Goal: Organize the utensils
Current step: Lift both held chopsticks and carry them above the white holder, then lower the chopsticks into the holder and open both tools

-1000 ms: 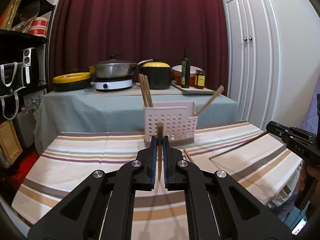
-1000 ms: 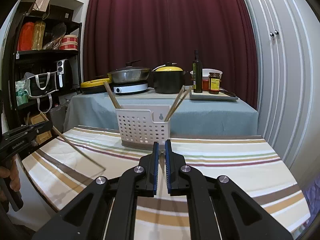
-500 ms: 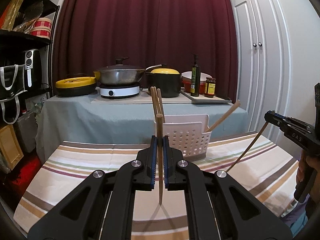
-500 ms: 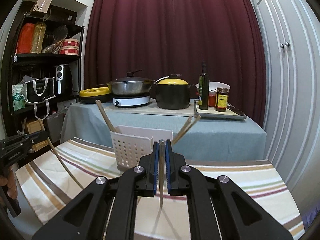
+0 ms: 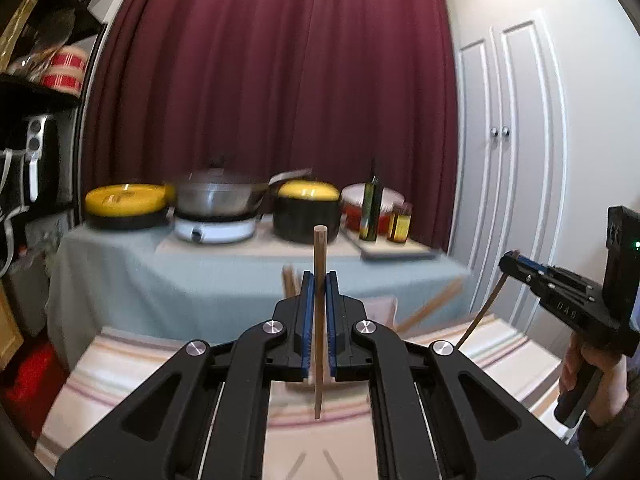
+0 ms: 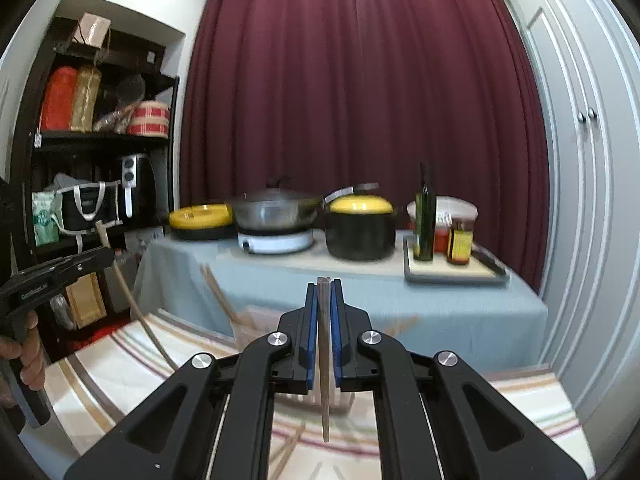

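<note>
In the left wrist view my left gripper (image 5: 319, 280) is shut on a wooden chopstick (image 5: 320, 252) that stands upright above the striped tablecloth (image 5: 500, 344). The white perforated basket (image 5: 380, 308) is blurred and mostly hidden behind the fingers, with chopsticks (image 5: 430, 306) leaning out of it. At the right, my right gripper (image 5: 507, 261) holds a slanted chopstick (image 5: 480, 316). In the right wrist view that gripper (image 6: 323, 286) is shut on its chopstick (image 6: 325, 408). The left gripper (image 6: 107, 255) shows at the left edge with its chopstick (image 6: 132, 300).
Loose chopsticks (image 6: 288, 452) lie on the cloth near the front. Behind stands a blue-covered table (image 6: 440, 304) with a wok on a cooker (image 6: 276, 216), a black pot (image 6: 360, 228), an oil bottle (image 6: 425, 216) and jars. A dark shelf (image 6: 100, 140) stands left, white cupboard doors (image 5: 508, 160) right.
Both grippers have risen and tilted up with their chopsticks. The basket has dropped low in both views, behind the fingers, and the picture is now blurred.
</note>
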The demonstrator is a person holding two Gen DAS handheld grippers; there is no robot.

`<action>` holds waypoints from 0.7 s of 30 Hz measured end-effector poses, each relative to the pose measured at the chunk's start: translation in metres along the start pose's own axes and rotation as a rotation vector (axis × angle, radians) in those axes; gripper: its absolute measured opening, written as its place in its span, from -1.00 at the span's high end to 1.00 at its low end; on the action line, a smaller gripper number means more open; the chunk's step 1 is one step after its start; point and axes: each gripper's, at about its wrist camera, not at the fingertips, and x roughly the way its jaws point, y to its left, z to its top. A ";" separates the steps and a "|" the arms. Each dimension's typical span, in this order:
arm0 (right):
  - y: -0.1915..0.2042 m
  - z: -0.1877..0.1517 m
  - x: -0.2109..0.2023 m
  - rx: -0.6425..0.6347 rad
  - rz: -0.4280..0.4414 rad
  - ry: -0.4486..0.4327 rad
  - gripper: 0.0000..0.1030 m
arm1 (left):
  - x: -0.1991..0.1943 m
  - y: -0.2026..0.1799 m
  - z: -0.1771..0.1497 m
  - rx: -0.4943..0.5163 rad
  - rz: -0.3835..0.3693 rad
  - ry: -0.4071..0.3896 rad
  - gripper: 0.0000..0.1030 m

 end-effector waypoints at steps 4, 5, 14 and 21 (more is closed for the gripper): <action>-0.002 0.027 0.005 -0.009 0.019 -0.064 0.87 | 0.013 -0.005 0.032 0.014 -0.027 -0.064 0.88; -0.002 0.036 0.009 -0.017 0.018 -0.086 0.87 | 0.017 -0.006 0.037 0.019 -0.028 -0.075 0.88; -0.011 0.058 0.055 -0.018 0.020 -0.121 0.87 | 0.078 -0.011 0.068 0.051 -0.027 -0.110 0.88; -0.017 0.032 0.099 0.010 0.024 -0.033 0.87 | 0.117 -0.009 0.045 0.064 -0.014 -0.047 0.88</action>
